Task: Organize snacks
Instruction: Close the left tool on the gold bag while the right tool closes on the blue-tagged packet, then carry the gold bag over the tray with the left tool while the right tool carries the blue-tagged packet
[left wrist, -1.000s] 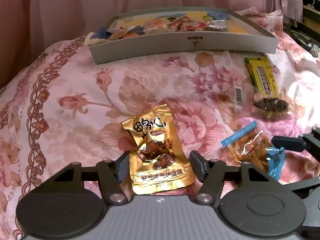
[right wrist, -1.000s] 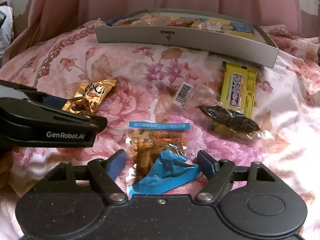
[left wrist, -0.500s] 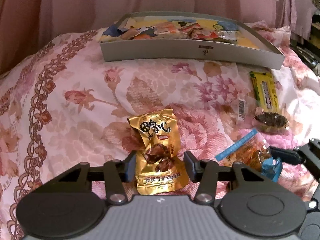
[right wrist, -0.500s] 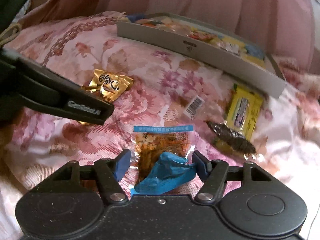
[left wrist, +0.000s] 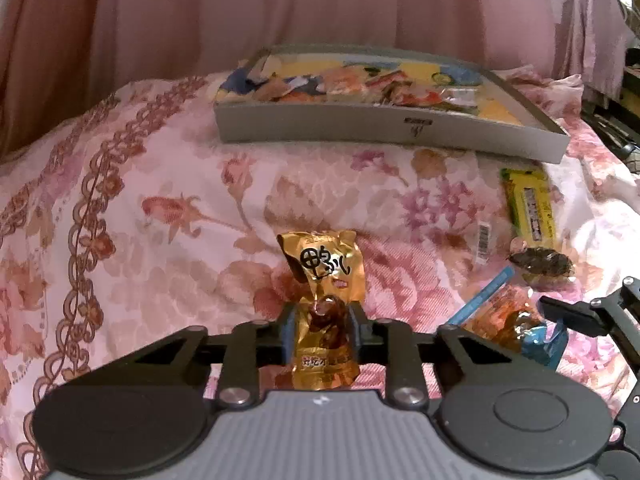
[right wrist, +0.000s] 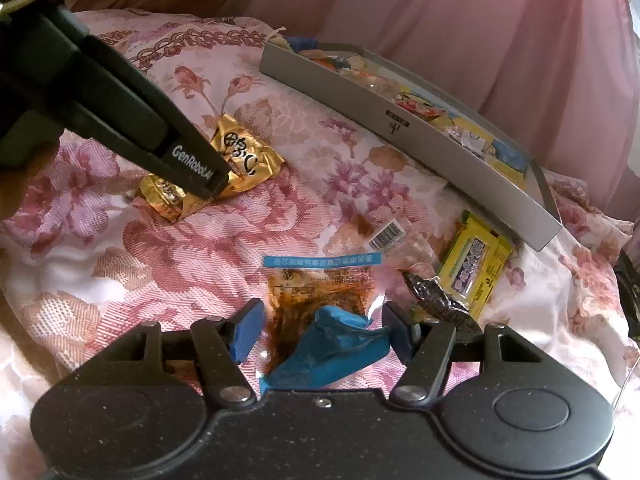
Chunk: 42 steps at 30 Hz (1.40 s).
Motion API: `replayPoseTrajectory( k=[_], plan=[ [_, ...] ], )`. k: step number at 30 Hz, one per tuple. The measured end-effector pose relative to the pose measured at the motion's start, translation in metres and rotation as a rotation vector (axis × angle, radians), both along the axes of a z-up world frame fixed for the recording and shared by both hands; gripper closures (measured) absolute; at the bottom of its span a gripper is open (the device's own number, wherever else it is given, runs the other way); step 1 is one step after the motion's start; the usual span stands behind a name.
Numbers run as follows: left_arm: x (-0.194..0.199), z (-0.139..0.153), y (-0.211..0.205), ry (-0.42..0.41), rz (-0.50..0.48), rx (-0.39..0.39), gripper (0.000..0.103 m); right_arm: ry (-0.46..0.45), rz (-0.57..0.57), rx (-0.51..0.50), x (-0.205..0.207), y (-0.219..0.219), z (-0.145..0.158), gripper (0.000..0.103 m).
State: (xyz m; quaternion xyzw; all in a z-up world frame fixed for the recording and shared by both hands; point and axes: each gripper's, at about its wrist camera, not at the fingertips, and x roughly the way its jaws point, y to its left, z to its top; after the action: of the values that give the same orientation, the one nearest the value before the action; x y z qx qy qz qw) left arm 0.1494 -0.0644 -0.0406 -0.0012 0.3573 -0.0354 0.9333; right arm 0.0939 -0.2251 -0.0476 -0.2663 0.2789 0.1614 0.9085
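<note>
Left wrist view: left tool [left wrist: 322, 330] is pinching the one gold snack packet [left wrist: 325, 280] on the floral bedspread [left wrist: 160, 208], packet's long axis pointing away toward the single grey tray [left wrist: 360, 128]. Right wrist view, the "GenRobot.AI" finger sits left; right tool [right wrist: 322, 330] is spread around one clear-and-blue snack bag [right wrist: 320, 304], then one yellow packet [right wrist: 476, 264].

the lower part of the crinkled gold foil snack packet [left wrist: 326, 308] sat hidden behind the left gripper [left wrist: 323, 332] body. wrappers heaped in the shallow grey cardboard tray [left wrist: 384, 130] were too blurred to identify. the clear packet's barcode label [right wrist: 386, 234] was unreadable.
</note>
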Motion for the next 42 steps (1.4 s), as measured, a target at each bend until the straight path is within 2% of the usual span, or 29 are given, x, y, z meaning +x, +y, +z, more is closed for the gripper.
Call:
replayPoseTrajectory(
  k=[5, 8, 12, 16, 23, 33, 42],
  plan=[
    [-0.003, 0.000, -0.010, -0.026, -0.057, 0.042, 0.089, -0.005, 0.003, -0.005, -0.001, 0.000, 0.000, 0.037],
    [-0.005, 0.000, -0.015, -0.042, -0.083, 0.063, 0.090, -0.006, 0.003, -0.005, -0.001, 0.000, 0.000, 0.037],
    [-0.006, 0.001, -0.013, -0.045, -0.083, 0.044, 0.093, -0.008, 0.004, -0.008, -0.001, 0.000, 0.000, 0.037],
    [-0.007, 0.002, -0.013, -0.051, -0.100, 0.022, 0.094, -0.030, 0.009, -0.030, -0.003, 0.001, 0.000, 0.040],
    [-0.010, 0.004, -0.017, -0.068, -0.118, 0.033, 0.094, -0.076, 0.027, -0.098, -0.006, 0.004, 0.000, 0.045],
    [-0.018, 0.014, -0.019, -0.158, -0.133, 0.026, 0.094, -0.178, 0.011, -0.199, -0.007, 0.000, 0.001, 0.046],
    [-0.023, 0.029, -0.017, -0.197, -0.121, -0.050, 0.094, -0.276, -0.069, -0.168, 0.001, -0.017, 0.025, 0.046]
  ],
)
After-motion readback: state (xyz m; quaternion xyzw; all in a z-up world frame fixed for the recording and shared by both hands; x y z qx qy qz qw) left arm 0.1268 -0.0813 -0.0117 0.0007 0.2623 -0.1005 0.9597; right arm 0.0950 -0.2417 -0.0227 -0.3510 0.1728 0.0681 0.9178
